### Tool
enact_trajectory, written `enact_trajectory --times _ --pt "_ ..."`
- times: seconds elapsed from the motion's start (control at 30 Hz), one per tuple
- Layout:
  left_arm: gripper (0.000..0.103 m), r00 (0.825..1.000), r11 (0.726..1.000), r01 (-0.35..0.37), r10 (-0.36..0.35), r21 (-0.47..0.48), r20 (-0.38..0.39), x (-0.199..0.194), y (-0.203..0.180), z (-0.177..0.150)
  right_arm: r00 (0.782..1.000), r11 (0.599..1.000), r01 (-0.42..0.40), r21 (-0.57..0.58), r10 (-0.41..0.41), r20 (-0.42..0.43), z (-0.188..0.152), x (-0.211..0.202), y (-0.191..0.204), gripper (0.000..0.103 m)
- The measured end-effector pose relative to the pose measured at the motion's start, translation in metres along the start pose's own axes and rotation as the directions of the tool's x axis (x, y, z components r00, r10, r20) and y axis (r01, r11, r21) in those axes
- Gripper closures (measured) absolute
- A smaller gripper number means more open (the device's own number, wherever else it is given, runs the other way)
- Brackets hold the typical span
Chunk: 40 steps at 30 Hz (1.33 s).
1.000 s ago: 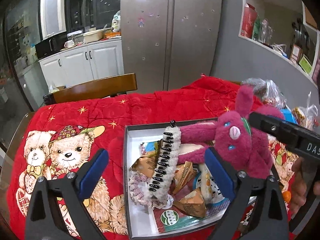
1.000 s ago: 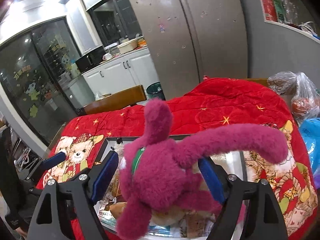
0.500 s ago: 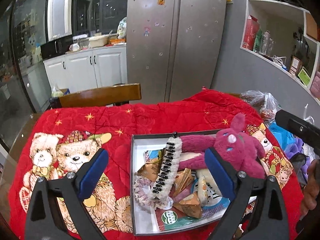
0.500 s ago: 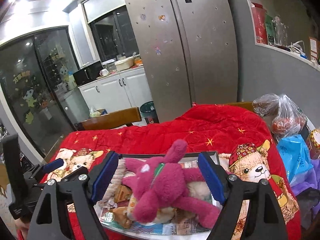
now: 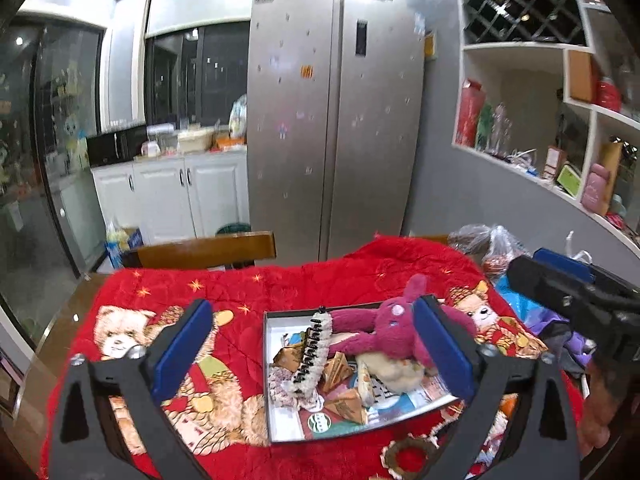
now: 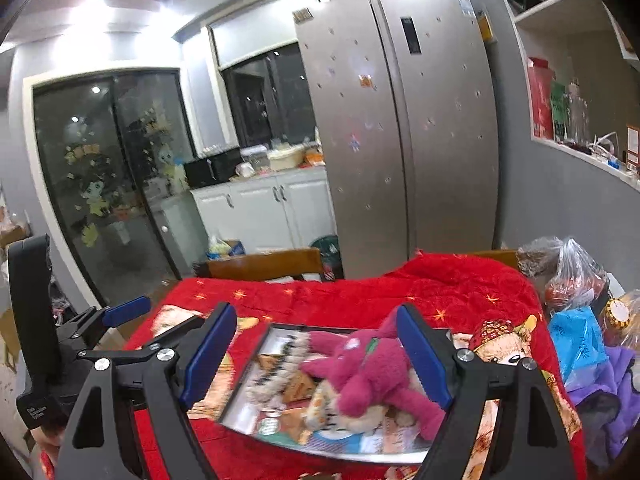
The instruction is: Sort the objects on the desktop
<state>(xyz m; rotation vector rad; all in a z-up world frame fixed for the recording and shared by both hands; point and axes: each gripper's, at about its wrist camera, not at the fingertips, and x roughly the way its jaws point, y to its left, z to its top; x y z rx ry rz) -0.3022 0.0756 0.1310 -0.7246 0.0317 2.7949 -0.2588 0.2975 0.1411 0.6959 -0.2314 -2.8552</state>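
While both hand-held grippers hover open, the plush toy (image 6: 372, 376) lies below, ungripped.

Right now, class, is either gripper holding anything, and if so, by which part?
Nothing is held. The left gripper, its jaws opening, and the right gripper are both empty, and the pink plush rabbit lies loose in the box.

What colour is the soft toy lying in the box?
Magenta pink; the plush toy shows best in the left wrist view.
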Motion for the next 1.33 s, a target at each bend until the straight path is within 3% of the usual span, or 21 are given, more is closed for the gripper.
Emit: enact_trajectory --times 0.2,0.37,0.43,0.57,0.67,0.8,0.9,1.17,1.33 --pt "0.000 0.997 0.996 -0.082 0.082 -0.026 0.005 -0.068 -0.004 -0.021 0.999 1.000 0.030 -0.007 -0.029 0.045 -0.016 -0.059 0.020 0.019" --pt "0.000 0.992 0.993 -0.118 0.118 -0.004 -0.047 -0.103 -0.006 -0.071 0.998 0.998 0.062 0.020 -0.062 0.032 -0.047 -0.096 0.025 0.019" --pt "0.000 0.993 0.994 -0.103 0.101 -0.032 -0.063 -0.110 -0.006 -0.108 0.996 0.996 0.079 0.037 -0.081 0.036 -0.071 -0.111 0.027 0.019" --pt "0.000 0.994 0.997 -0.009 0.000 -0.079 -0.108 -0.109 -0.008 -0.168 0.993 0.994 0.102 0.034 -0.104 0.050 -0.130 -0.130 0.028 0.019" --pt "0.000 0.989 0.998 -0.005 -0.005 -0.070 -0.145 -0.099 -0.022 -0.194 0.991 0.991 0.136 0.001 -0.136 0.022 -0.174 -0.130 0.029 0.019" --pt "0.000 0.988 1.000 -0.007 0.004 -0.021 -0.152 -0.094 -0.041 -0.210 0.984 0.987 0.159 -0.027 -0.160 -0.075 -0.207 -0.117 0.023 0.019" --pt "0.000 0.988 1.000 -0.010 0.009 -0.008 -0.154 -0.093 -0.044 -0.209 0.980 0.985 0.171 -0.023 -0.172 -0.099 -0.217 -0.112 0.018 0.019" --pt "0.000 0.987 0.999 -0.017 0.011 -0.031 -0.160 -0.085 -0.036 -0.208 0.978 0.984 0.180 -0.001 -0.179 -0.103 -0.219 -0.106 0.012 0.019" --pt "0.000 0.992 0.998 -0.023 0.016 -0.061 -0.126 -0.083 -0.028 -0.212 0.979 0.984 0.180 0.008 -0.178 -0.103 -0.224 -0.101 0.010 0.019"
